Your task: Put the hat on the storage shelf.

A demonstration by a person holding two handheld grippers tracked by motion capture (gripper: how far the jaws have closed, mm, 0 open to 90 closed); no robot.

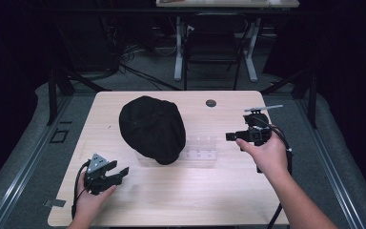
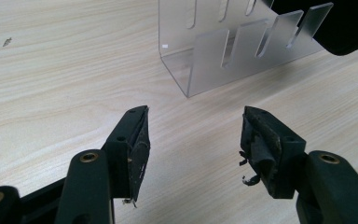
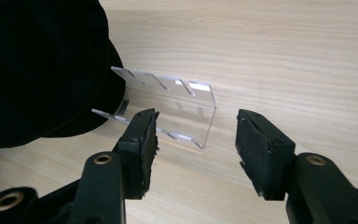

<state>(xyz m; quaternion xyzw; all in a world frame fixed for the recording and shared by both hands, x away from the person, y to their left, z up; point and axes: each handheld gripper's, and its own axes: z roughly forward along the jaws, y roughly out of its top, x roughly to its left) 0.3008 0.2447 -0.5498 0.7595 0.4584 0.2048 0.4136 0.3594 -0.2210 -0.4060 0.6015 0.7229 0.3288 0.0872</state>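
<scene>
Both the left gripper (image 1: pixel 123 171) and right gripper (image 1: pixel 230 136) gape wide and empty, flanking a black cap (image 1: pixel 152 129) apparently draped over a clear slotted rack (image 1: pixel 201 149).

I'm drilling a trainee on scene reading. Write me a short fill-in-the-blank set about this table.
1. The black cap rests on one end of a clear ____ rack.
2. The left claw has its jaws ____.
3. The right claw holds ____.
4. Everything lies on a light ____ table.

Missing words: acrylic; open; nothing; wooden
</scene>
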